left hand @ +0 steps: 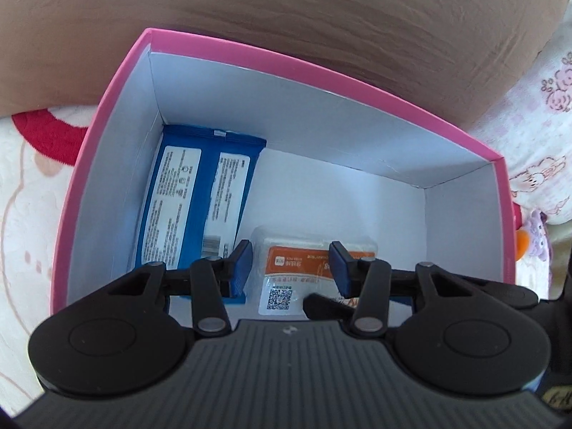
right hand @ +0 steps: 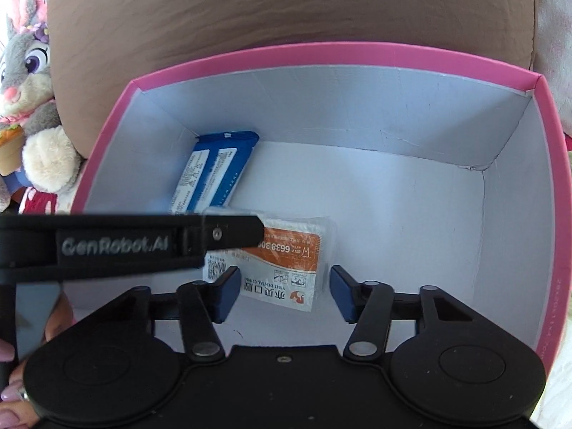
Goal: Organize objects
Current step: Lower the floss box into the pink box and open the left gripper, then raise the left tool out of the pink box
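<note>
A pink box with white inside walls holds two flat things on its floor. A blue packet lies along the left wall. Next to it lies an orange and white packet with a QR code. My left gripper hangs just over that packet, its blue pads partly apart and not pressing it. In the right wrist view one of its fingers crosses the packet's far left corner. My right gripper straddles the packet's near end, with a gap at each pad.
The box floor on the right is bare. A brown cushion rises behind the box. A plush rabbit sits at the left, and floral bedding lies at the right. A person's fingers show at the lower left.
</note>
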Motion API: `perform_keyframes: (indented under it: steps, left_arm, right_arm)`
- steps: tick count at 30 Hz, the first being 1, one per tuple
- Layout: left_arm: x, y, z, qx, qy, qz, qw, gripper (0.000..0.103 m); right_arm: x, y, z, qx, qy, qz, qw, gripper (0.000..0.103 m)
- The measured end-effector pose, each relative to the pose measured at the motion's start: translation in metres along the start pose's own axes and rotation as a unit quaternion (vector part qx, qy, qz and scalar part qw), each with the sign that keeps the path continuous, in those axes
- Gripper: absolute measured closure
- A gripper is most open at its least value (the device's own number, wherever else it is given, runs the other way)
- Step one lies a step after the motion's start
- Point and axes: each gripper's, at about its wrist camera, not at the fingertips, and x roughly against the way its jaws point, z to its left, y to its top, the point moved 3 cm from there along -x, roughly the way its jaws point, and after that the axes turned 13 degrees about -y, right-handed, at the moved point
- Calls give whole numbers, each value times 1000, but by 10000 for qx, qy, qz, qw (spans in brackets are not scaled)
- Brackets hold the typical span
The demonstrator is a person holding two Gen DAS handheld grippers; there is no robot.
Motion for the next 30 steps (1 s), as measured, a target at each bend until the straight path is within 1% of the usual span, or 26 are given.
perform_keyframes:
  steps: [4,6,9,12,17,20,26,30]
  left_arm:
    - [-3,0,-1,-35,104,52,9999,59]
    - [-2,-1,-2,-9,169,26,9999,61]
    - [4,-5,-2,12,124,-132,9998,61]
    - [10,-9,-2,0,5,-258,9997,61]
    - [21,-14,-10,-293,218,-443,9984,61]
    - [28,-17,-11,-239,140,-466,9985,61]
    - [45,-30,-21,-509,416,-545,9963,61]
    - [57,-37,-27,-628,425,-585,9954,61]
  right_arm:
    - [0,0,-4,-51,65,-40,10000,46]
    - [1,1,-4,-1,28,-95,10000,50]
    - [3,2,-4,34,5,-134,9999,51]
    - [3,2,-3,22,-6,-167,9999,52]
    - [2,1,-3,-46,-2,-137,9999,52]
    - [12,-5,-2,239,80,-349,9991,50]
    - [50,-13,4,878,96,-852,9924,50]
    - [72,-16,7,1090,55,-953,9894,50]
